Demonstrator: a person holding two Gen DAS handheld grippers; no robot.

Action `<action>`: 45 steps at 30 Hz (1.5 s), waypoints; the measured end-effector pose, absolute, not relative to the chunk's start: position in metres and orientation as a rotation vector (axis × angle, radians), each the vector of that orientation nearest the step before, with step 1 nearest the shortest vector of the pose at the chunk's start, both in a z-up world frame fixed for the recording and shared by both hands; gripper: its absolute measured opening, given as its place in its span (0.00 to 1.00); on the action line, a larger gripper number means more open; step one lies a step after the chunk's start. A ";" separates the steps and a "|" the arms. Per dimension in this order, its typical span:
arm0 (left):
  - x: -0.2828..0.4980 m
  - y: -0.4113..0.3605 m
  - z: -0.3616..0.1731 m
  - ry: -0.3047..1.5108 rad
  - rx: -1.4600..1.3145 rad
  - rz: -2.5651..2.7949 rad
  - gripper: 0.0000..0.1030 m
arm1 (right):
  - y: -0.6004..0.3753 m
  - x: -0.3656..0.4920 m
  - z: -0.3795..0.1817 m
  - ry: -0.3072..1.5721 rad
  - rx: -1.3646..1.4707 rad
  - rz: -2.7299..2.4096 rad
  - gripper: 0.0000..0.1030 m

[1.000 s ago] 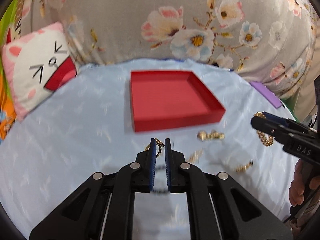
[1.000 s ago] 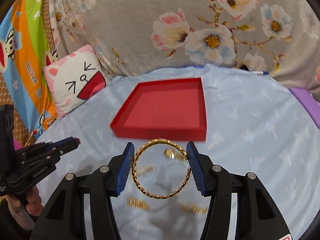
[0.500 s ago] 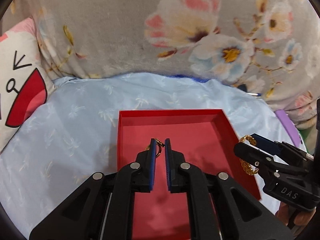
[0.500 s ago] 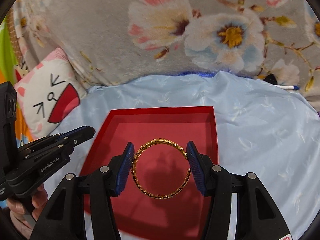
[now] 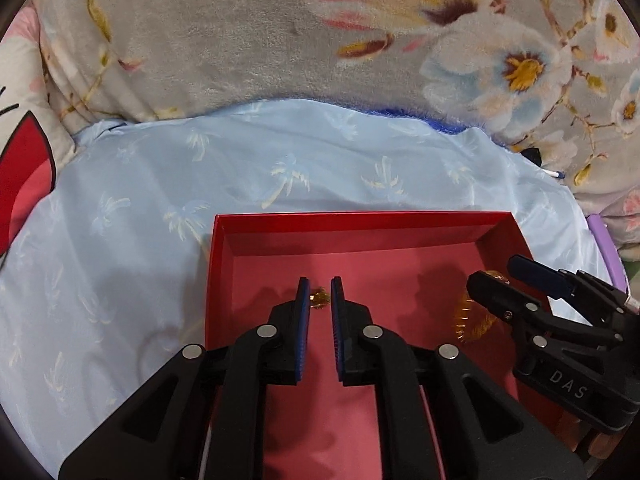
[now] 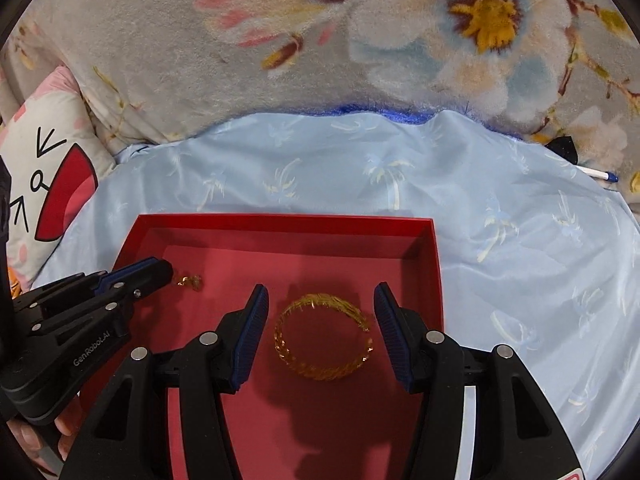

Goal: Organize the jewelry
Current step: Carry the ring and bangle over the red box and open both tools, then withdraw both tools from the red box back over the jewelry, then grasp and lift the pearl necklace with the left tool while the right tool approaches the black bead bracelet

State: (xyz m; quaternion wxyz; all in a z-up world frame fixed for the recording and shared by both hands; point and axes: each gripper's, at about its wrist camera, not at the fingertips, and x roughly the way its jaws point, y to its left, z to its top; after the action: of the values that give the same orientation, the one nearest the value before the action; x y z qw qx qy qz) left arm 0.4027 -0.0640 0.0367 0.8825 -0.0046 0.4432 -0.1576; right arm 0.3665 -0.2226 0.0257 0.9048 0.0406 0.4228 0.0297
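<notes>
A red tray [image 5: 360,220] [image 6: 280,222] lies on a light blue sheet. My left gripper [image 5: 319,294] is over the tray, its jaws slightly apart, with a small gold earring [image 5: 320,298] [image 6: 190,281] lying free on the tray floor just past the tips. My right gripper [image 6: 320,300] is open wide over the tray, and a gold bangle [image 6: 324,336] [image 5: 472,320] lies loose on the floor between its fingers, touching neither. Each gripper shows in the other's view, the left one [image 6: 160,272] at the left and the right one [image 5: 500,280] at the right.
A grey floral blanket [image 6: 320,40] rises behind the sheet. A cat-face pillow [image 6: 48,168] sits at the left. A white pen [image 6: 600,174] lies at the right edge of the sheet. A purple object [image 5: 604,240] lies right of the tray.
Both grippers moved forward and down into the tray. The left jaws opened a little and let go of the earring. The right jaws widened and dropped the bangle onto the tray floor.
</notes>
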 end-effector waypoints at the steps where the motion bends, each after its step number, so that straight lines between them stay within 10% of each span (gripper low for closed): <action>1: 0.402 -0.064 0.037 0.918 -0.006 -0.317 0.15 | -0.223 0.365 0.027 0.863 0.083 0.058 0.52; 14: 0.287 -0.023 0.077 0.767 -0.003 -0.277 0.53 | -0.239 0.199 0.064 0.658 0.125 0.127 0.58; 27: 0.129 0.017 0.026 0.867 -0.082 -0.297 0.54 | -0.228 0.018 0.002 0.758 0.223 0.173 0.60; 45: 0.069 0.021 0.001 0.865 -0.013 -0.277 0.54 | -0.211 -0.026 -0.032 0.777 0.200 0.144 0.60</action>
State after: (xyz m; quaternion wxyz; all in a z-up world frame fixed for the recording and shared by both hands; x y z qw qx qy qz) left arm 0.0687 0.0210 0.0009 0.8987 -0.0062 0.4176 -0.1340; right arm -0.0259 -0.2114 -0.0318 0.9180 0.0975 0.3780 0.0702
